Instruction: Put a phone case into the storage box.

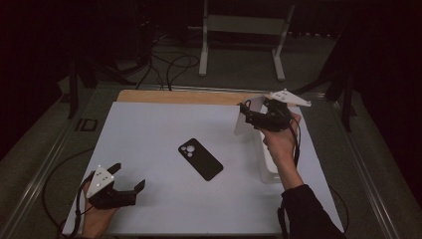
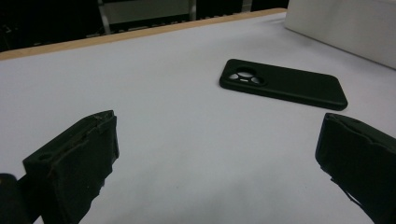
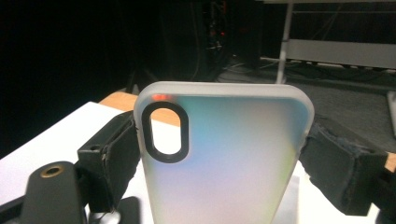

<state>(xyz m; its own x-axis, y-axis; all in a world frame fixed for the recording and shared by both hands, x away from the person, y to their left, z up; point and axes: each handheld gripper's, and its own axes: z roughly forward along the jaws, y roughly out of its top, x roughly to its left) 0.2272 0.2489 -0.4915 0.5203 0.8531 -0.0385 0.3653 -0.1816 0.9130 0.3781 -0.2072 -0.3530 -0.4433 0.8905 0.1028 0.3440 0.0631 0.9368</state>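
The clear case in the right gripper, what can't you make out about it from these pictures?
- Clear case: lower end cut off by the right gripper view's bottom edge.
- High view: right gripper and hand cover most of it.
- White box: contents hidden behind the forearm.

Your left claw [image 1: 130,178] sits low at the near left, held from below by your left hand [image 1: 97,219], its jaws spread wide with nothing between them — they have just been opening. Your right forearm [image 1: 291,172], dark-sleeved, reaches forward at the right; the right hand [image 1: 281,142] holds the right claw [image 1: 249,112] raised, jaws pointing left — clamped on something pale.
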